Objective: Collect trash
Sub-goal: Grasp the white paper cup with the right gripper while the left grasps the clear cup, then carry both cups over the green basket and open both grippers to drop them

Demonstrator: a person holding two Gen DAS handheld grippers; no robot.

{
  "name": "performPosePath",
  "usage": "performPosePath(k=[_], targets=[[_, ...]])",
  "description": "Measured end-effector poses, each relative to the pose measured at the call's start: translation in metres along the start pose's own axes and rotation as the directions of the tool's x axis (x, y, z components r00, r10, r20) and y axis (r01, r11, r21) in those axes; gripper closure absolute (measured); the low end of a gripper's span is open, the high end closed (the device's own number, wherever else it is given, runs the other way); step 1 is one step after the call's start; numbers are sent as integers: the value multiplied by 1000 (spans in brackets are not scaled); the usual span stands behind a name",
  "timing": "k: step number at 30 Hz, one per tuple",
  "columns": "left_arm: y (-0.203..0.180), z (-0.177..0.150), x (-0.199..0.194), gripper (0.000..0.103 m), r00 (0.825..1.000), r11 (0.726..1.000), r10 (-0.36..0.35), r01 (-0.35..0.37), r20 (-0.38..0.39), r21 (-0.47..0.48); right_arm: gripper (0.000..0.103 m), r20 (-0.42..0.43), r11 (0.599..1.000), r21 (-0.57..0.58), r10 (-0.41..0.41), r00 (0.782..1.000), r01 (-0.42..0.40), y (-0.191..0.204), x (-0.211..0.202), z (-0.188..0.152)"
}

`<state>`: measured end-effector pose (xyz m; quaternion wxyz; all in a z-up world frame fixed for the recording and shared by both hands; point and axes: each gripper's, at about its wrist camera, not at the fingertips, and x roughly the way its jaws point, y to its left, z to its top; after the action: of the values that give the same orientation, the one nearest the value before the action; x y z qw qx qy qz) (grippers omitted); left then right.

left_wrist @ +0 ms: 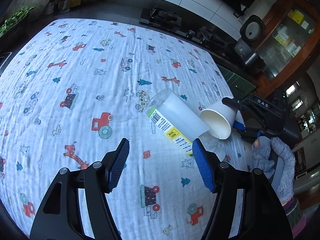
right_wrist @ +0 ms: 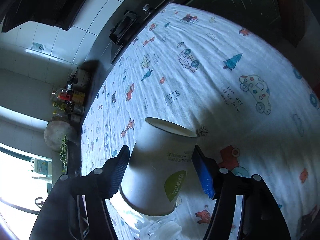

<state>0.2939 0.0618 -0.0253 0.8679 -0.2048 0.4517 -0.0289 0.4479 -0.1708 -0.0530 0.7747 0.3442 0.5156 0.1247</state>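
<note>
Right tool pinches the paper cup across its side wall, pads on both flanks, mouth pointing away from the wrist. The cup is held low over the cloth-covered bench.

In the left wrist view the cup sits against the bottle, which lies on its side on the cloth near the bench's right edge.

Left tool is spread and empty, with the bottle's near end just past its right pad.

Risks, as I judge them:
- Thin cup wall may buckle under the squeeze and slip out.
- Lifting the cup could nudge the bottle; being round, it may roll towards the edge.
- Left tool is off-centre to the bottle, so closing now would catch only its end, or snag the cloth.
</note>
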Motion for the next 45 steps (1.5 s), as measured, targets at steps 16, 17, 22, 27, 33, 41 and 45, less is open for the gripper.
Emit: performPosePath(k=[16, 17, 22, 27, 33, 41, 45], targets=[[-29, 25, 51, 34, 996, 987, 67, -74, -50, -145, 45, 127, 953, -292, -43, 991, 79, 3, -83, -27], [-31, 25, 54, 34, 996, 984, 74, -82, -55, -157, 45, 139, 946, -311, -48, 989, 90, 3, -87, -29], [-42, 29, 68, 32, 993, 976, 102, -112, -64, -186, 45, 179, 915, -385, -53, 982, 119, 1, -108, -40], [-53, 34, 80, 30, 984, 964, 166, -176, -68, -200, 45, 195, 898, -421, -49, 979, 129, -5, -122, -47], [-56, 37, 94, 30, 962, 937, 259, -272, -87, -221, 45, 229, 885, -440, -55, 972, 154, -17, -139, -53], [-61, 32, 109, 30, 938, 914, 327, -345, -113, -215, 45, 266, 871, -450, -80, 961, 197, -35, -157, -63], [-64, 31, 113, 31, 933, 913, 341, -357, -111, -199, 45, 277, 872, -438, -99, 956, 217, -48, -163, -64]])
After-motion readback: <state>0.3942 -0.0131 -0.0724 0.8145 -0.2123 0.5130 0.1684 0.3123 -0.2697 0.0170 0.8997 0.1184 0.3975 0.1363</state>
